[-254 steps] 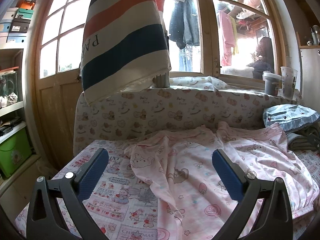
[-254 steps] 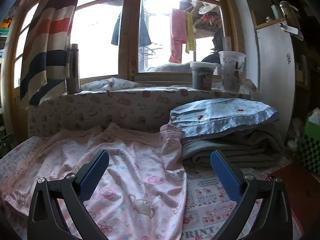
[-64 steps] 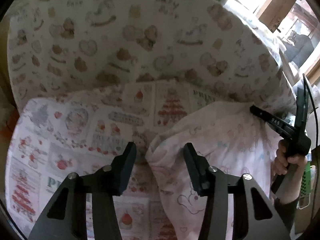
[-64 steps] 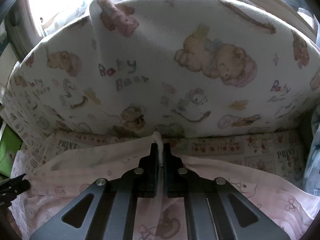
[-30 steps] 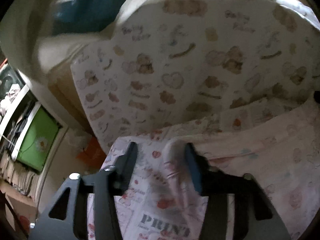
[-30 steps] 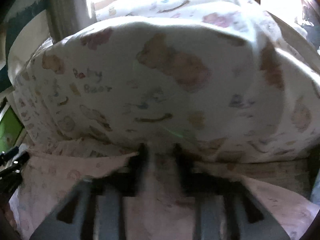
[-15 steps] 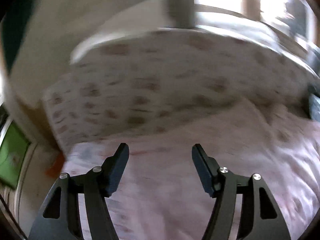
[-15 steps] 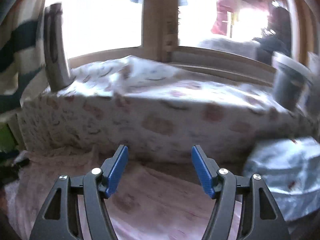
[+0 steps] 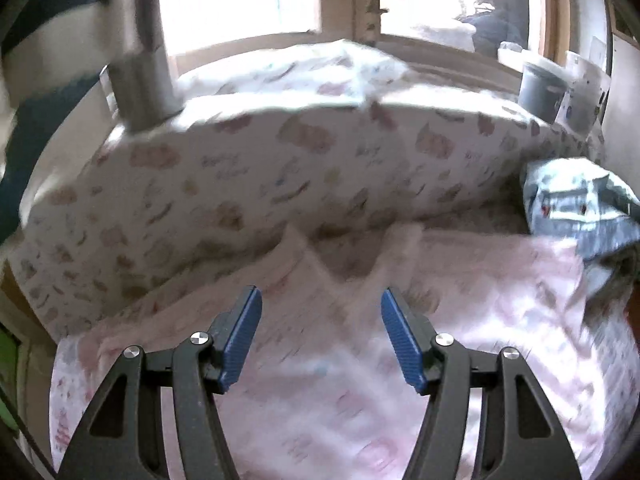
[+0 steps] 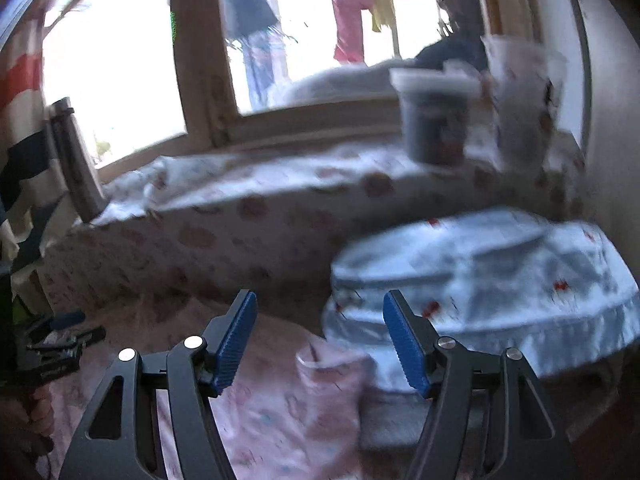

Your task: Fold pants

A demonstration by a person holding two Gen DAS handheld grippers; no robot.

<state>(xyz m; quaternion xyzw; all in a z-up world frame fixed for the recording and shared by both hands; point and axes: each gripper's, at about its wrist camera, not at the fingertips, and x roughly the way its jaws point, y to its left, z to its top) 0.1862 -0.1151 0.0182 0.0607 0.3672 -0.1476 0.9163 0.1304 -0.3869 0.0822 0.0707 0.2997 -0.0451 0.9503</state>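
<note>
The pink printed pants (image 9: 480, 300) lie spread flat on the bed, with their far edge against the padded backrest. My left gripper (image 9: 321, 296) hovers open above their middle, and nothing is between its blue pads. In the right wrist view the pants (image 10: 272, 412) end in a cuff beside a blue pillow. My right gripper (image 10: 320, 298) also stands open and empty, above that cuff. The left gripper (image 10: 60, 344) shows at the left edge of this view, held by a hand (image 10: 36, 412). Both views are motion-blurred.
A bear-print padded backrest (image 9: 280, 168) runs along the window. A metal bottle (image 9: 140, 72) and two cups (image 10: 434, 120) stand on top of it. A blue pillow (image 10: 500, 280) on folded blankets lies to the right. A striped towel (image 10: 20, 120) hangs at the left.
Both grippers let go of the pants' far edge at the backrest, opened, and pulled back and up. The pants now lie flat below them.
</note>
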